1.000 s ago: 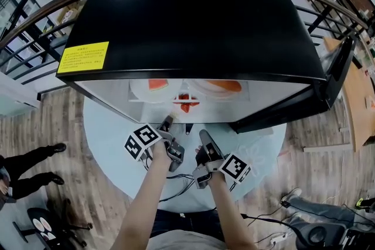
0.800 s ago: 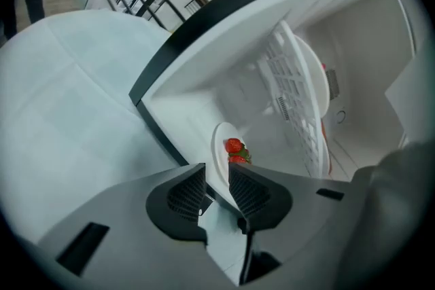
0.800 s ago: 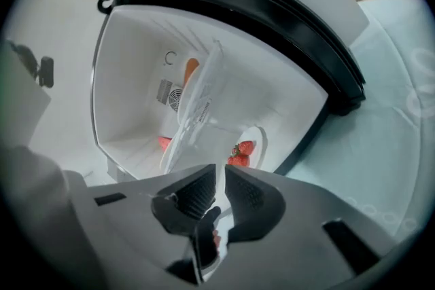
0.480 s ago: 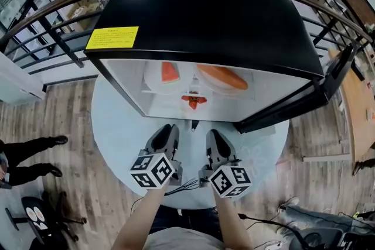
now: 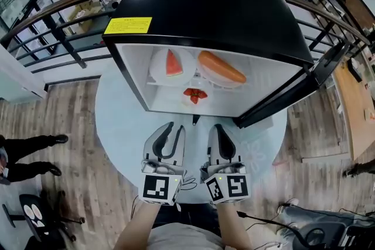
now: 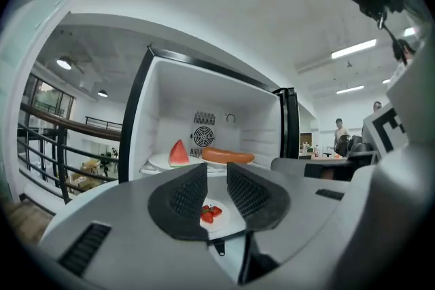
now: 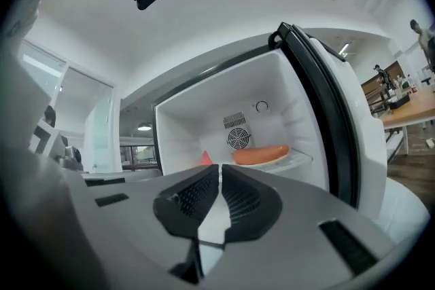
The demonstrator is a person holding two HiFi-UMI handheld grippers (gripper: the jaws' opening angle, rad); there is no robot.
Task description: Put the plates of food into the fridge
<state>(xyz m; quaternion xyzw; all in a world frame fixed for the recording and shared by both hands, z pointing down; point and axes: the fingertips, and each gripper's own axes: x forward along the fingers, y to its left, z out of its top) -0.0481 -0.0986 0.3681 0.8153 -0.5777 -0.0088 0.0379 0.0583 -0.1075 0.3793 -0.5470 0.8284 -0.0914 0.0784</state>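
Note:
A black mini fridge stands open on a round pale table. On its shelf sit a plate with a watermelon slice and a plate with a long sausage. Lower down is a plate of strawberries. Both grippers hover level in front of the opening, apart from the plates. My left gripper is open; its jaws have just been closing, with nothing between them. The right gripper is shut and empty.
The fridge door swings out to the right. A yellow label marks the fridge top. A person's legs are at the left on the wooden floor. Black railings run behind the fridge.
Both grippers have risen toward the camera and rolled, so their marker cubes now face me. The fridge interior shows more fully than before.

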